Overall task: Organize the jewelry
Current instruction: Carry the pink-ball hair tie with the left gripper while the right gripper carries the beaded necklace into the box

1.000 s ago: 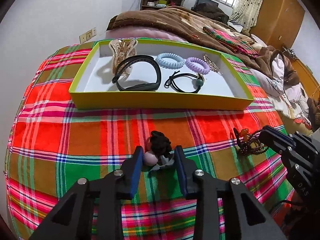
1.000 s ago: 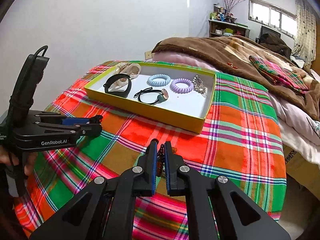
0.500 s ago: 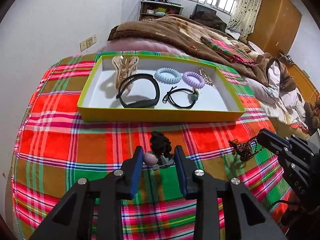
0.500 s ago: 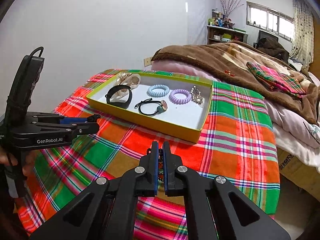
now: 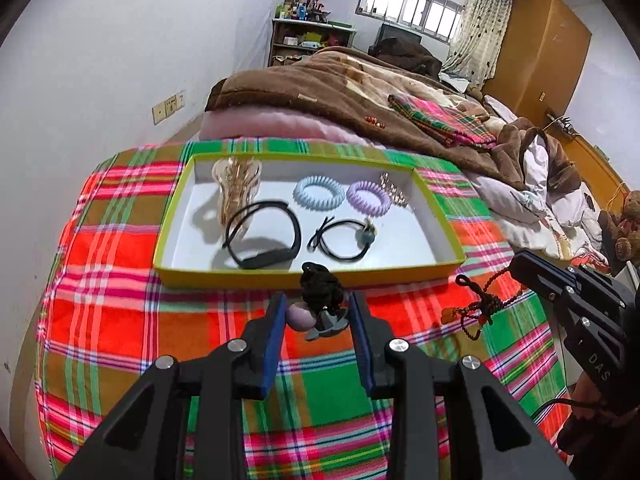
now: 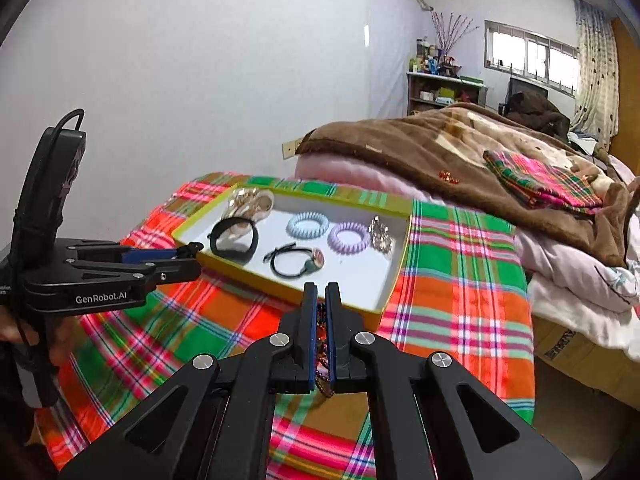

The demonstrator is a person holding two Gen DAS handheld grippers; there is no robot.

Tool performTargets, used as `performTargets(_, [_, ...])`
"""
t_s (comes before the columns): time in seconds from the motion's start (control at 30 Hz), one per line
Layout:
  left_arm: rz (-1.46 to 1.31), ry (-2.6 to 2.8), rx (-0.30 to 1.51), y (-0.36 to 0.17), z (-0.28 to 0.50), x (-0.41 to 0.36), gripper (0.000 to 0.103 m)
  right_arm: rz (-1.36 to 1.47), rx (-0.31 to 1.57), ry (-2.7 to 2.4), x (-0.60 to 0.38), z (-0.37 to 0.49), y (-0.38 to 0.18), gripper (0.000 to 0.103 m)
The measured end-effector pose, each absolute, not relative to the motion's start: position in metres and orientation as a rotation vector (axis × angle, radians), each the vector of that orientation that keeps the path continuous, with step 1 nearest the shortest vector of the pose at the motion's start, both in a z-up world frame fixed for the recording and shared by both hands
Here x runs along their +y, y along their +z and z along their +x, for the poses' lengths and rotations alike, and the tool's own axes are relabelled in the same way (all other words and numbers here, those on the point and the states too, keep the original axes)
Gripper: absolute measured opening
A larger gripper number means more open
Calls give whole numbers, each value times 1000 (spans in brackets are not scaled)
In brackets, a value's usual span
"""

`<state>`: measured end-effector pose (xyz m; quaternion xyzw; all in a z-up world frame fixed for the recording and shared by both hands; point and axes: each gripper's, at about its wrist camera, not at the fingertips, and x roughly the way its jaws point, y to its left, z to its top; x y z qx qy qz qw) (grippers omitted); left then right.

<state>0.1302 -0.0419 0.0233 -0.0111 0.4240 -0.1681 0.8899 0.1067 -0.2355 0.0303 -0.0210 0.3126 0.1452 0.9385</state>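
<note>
A yellow-rimmed tray sits on the plaid cloth and holds a hair claw, a black band, two coil ties, a black tie with a bead and a sparkly clip. My left gripper is shut on a black hair tie with pale beads, lifted just in front of the tray's near rim. My right gripper is shut on a dark red bead bracelet, which dangles in the left wrist view, lifted above the cloth right of the tray.
The plaid cloth covers a rounded table whose edges fall off left and front. A bed with a brown blanket lies behind the tray. A wall is on the left.
Both grippers have risen with their loads and moved toward the tray. The hair tie and the bracelet have left the cloth.
</note>
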Motion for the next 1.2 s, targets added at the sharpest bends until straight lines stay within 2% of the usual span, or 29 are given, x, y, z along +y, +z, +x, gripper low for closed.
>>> performTargets(0.5, [-13,-409,856,44,173,-67,33,-20,594,251,-243,153,55,3])
performTargets(1.2, [-6,-399,948,9,236,-86,33,24,707,239,-243,214,8,3])
